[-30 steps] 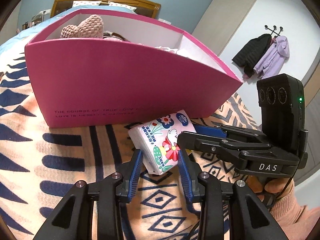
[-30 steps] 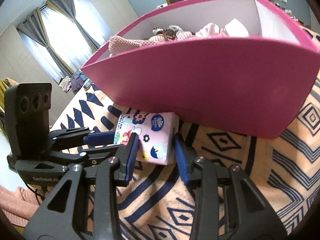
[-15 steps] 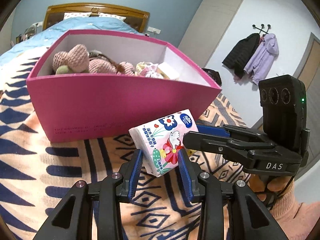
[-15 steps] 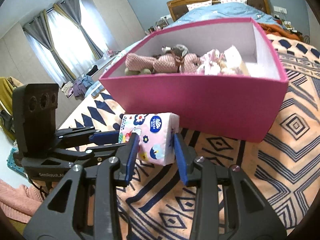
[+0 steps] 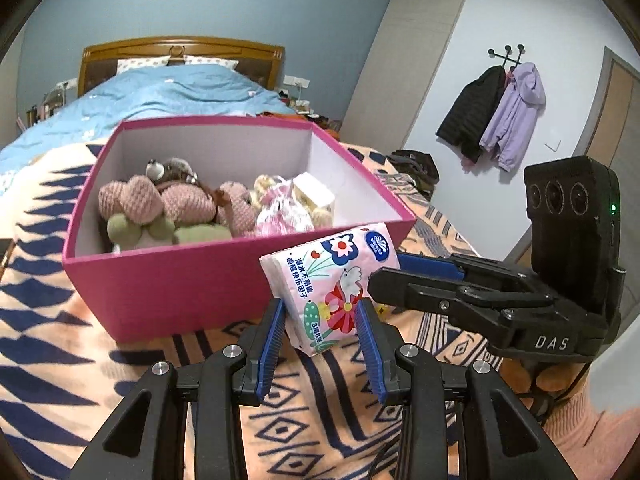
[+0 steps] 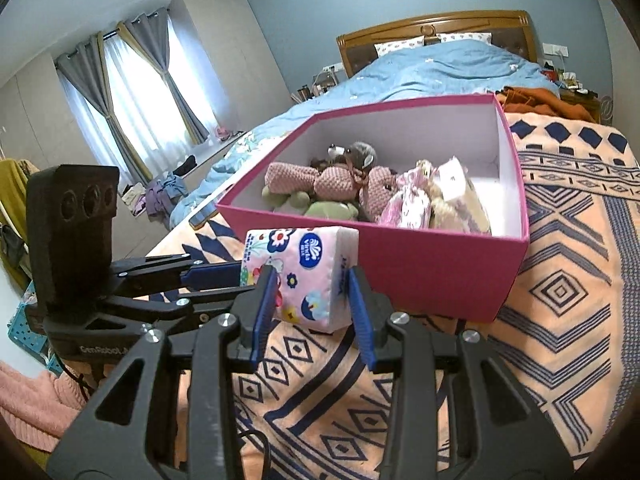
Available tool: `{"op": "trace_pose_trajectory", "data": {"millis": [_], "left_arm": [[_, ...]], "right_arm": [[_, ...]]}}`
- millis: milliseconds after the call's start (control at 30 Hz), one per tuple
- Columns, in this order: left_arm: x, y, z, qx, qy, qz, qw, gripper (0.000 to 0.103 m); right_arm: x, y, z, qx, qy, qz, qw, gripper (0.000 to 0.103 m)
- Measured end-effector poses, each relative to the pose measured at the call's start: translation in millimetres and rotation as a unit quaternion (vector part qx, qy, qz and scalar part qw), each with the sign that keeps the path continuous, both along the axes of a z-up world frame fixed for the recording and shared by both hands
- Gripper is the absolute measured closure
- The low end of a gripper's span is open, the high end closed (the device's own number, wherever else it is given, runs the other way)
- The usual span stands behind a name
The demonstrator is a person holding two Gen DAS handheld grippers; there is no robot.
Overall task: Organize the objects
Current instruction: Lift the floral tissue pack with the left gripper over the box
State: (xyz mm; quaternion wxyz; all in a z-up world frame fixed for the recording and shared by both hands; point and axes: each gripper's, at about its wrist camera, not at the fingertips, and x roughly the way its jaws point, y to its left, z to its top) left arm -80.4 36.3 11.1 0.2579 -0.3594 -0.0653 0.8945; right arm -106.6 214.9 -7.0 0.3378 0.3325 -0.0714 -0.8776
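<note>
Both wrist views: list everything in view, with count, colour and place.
Floral plastic tissue pack: one, pink, clamped by both grippers, in front of the box.
Cardboard box: one, magenta, open, on the blanket.
Knitted plush toys: several, pink and green, inside the box.
Patterned blanket: one, peach and navy, under the box.
Bed quilt: one, blue, behind the box.
Jackets: two, black and lilac, on wall hooks.
Curtains: grey, at the window.
Left gripper: black, blue fingers.
Right gripper: likewise.
Sleeve: pink.

Black gripper (image 5: 320, 308), blue pads (image 5: 272, 344), peach sleeve (image 5: 600, 440)
</note>
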Motion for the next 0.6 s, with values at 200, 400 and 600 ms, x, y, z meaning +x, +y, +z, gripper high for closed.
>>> {"op": "trace_pose_trajectory", "data": {"millis": [200, 400, 600], "left_arm": [[-4.9, -0.4, 12.0, -0.001, 0.015, 0.005, 0.9999, 0.066], [-6.5, -2.6, 17.2, -0.001, 0.024, 0.008, 0.9997, 0.066], [-8.0, -3.2, 18.6, -0.001, 0.029, 0.007, 0.9996, 0.066]], "right_arm": [[-3.6, 0.3, 7.9, -0.009, 0.010, -0.003, 1.000, 0.063], [-3.1, -0.9, 13.8, -0.012, 0.019, -0.002, 1.000, 0.063], [-3.7, -1.0, 15.8, -0.015, 0.021, -0.003, 1.000, 0.064]]}}
